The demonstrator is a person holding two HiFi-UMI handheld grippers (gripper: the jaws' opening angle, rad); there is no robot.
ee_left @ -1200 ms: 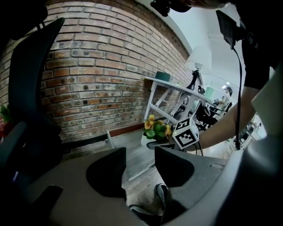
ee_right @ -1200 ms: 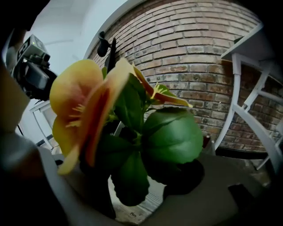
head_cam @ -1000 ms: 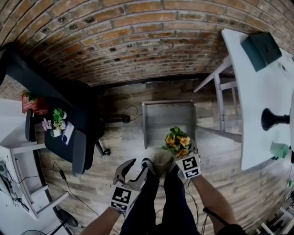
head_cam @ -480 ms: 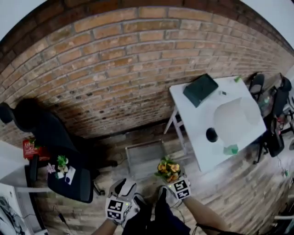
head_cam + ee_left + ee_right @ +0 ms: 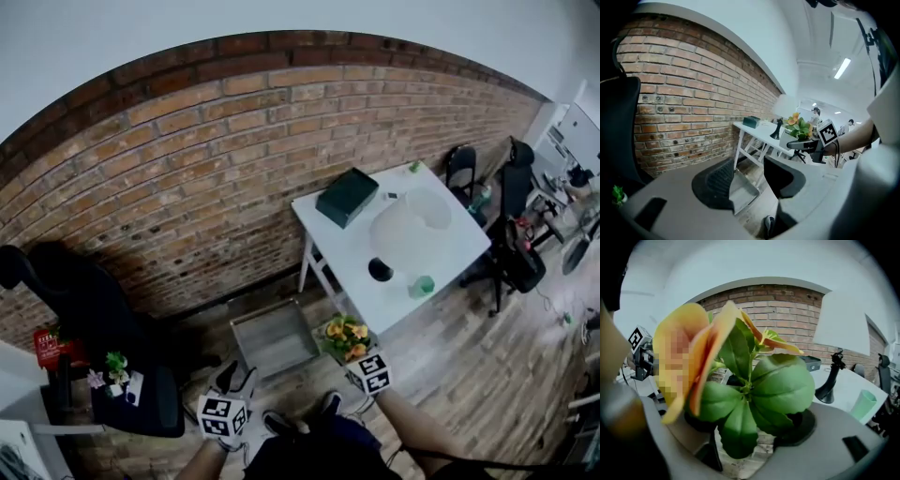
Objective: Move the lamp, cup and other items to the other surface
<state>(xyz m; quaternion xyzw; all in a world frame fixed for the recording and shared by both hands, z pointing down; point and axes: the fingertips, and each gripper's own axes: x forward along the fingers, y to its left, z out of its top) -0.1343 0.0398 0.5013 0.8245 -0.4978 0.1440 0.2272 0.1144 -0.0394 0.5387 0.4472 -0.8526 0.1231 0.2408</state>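
Carrying: potted plant [image 5: 754, 390], orange blooms, broad green leaves, white pot. It hangs off the floor just ahead of the person's legs, near the white tabletop's near edge.
Right tongs [image 5: 751, 430]: pinching the pot from both sides, set wide around it. Leaves spill over the pads.
Left tongs [image 5: 747, 180]: spread, nothing between them. Only floor and a grey tray [image 5: 272, 339] lie beyond.
Tabletop [image 5: 342, 248]: white, far right, against the brick wall. The lamp [image 5: 401, 232] and green cup [image 5: 424, 285] stand on it, with a dark box [image 5: 347, 196] at the far-left corner.
Left side: black chair [image 5: 150, 412] with a few small items on its seat, too small to name.
Step in hand (judged): bringing the plant to the white tabletop, since lamp and cup already sit there.
Free spot: bare patch at the near left, between box and lamp base.
Doing it well: keep the pot upright and the grip on the pot, not the foliage. Come in over the near edge, clear of the cup and lamp shade. Seat the base flat before loosening, then draw straight back so the pads don't snag leaves.
Risk: top-heavy blooms, so the pot may tip if let go early.
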